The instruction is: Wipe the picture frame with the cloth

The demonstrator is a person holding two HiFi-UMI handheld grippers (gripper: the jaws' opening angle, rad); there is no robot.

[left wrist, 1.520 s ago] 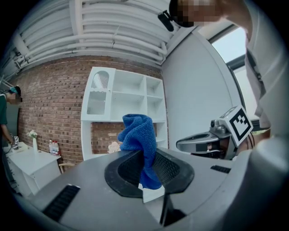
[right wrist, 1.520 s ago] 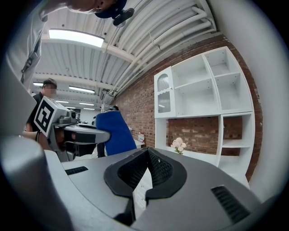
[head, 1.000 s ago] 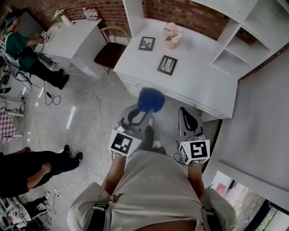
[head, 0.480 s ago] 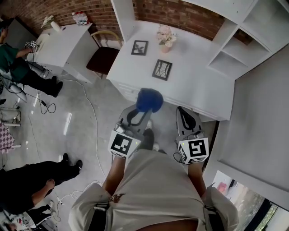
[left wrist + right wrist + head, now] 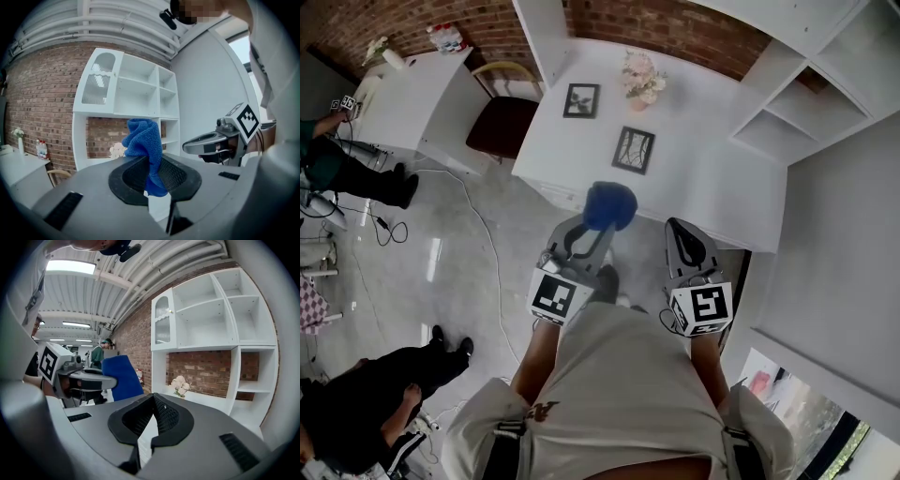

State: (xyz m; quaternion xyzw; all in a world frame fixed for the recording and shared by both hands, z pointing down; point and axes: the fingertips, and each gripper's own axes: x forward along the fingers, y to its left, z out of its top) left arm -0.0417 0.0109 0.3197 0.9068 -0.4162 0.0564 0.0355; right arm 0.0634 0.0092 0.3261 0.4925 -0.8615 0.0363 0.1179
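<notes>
cloth [image 5: 609,206]: blue, bunched, in left claw [image 5: 152,165] | picture frame [image 5: 633,150]: dark, flat on desk [image 5: 703,183]

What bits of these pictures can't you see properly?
- Head view: what is inside the nearer black picture frame and the farther black picture frame on the white desk is too small to tell.
- Left gripper view: the fluffy blue cloth and the left tool's grey body hide most of the desk top; no frame shows.
- Head view: the left edge cuts off the bystander in dark clothes.
</notes>
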